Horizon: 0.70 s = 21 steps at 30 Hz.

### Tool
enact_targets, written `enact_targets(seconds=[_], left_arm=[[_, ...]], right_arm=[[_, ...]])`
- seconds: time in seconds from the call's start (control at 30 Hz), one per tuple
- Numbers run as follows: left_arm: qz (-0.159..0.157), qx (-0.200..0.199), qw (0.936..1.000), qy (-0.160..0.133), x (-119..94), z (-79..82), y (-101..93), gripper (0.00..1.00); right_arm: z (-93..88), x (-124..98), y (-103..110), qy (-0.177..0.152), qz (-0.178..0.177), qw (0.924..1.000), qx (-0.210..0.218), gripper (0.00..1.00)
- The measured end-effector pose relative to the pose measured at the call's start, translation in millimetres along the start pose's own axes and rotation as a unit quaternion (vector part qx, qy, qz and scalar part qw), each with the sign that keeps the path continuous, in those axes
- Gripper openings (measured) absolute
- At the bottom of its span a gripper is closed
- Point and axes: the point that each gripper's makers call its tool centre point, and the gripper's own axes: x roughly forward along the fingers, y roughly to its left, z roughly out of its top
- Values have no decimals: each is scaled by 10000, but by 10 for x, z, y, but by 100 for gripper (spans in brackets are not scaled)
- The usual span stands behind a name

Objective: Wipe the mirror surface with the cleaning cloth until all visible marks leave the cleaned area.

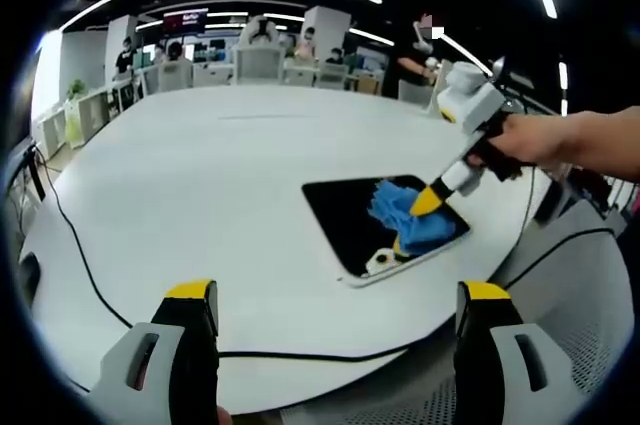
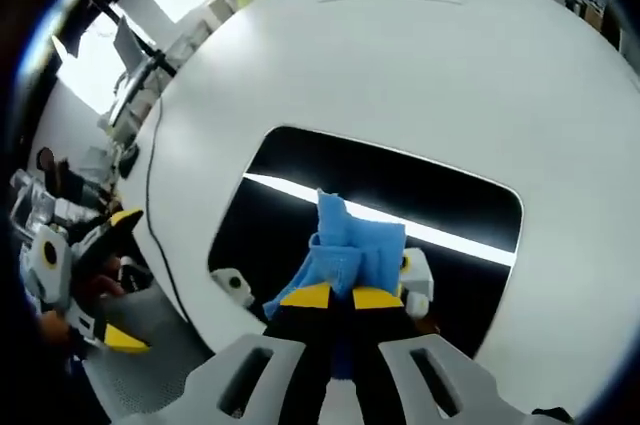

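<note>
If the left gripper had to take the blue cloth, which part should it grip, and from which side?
Probably the raised fold of the cloth that stands above the mirror, on the end away from the right gripper, which is shut on its near end. Come from above: the fold sticks up, so the jaws can pinch it without scraping the glass. The left gripper is open, apart from the mirror.

In the right gripper view, the right gripper has its yellow-tipped jaws closed on a blue cleaning cloth, pressing it onto the dark mirror lying flat on the white table. A bright strip of reflected light crosses the glass. The left gripper sits at the left edge, its jaws seemingly apart.
</note>
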Motion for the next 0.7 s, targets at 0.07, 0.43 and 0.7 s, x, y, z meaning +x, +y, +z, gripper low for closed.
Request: enact_targets(seconds=[0.07,0.43,0.7], left_arm=[[3,6,10000,-12,3,4,2,99],[-45,-59,10000,34,14,-15,-9,99],[-136,-68,9999,28,23,-9,-35,99]], right_arm=[[59,11,-26,-6,-14,10000,-9,0],[383,69,-152,-50,-112,9999,32,0],[633,142,-262,-66,-229,9997,-80,0]])
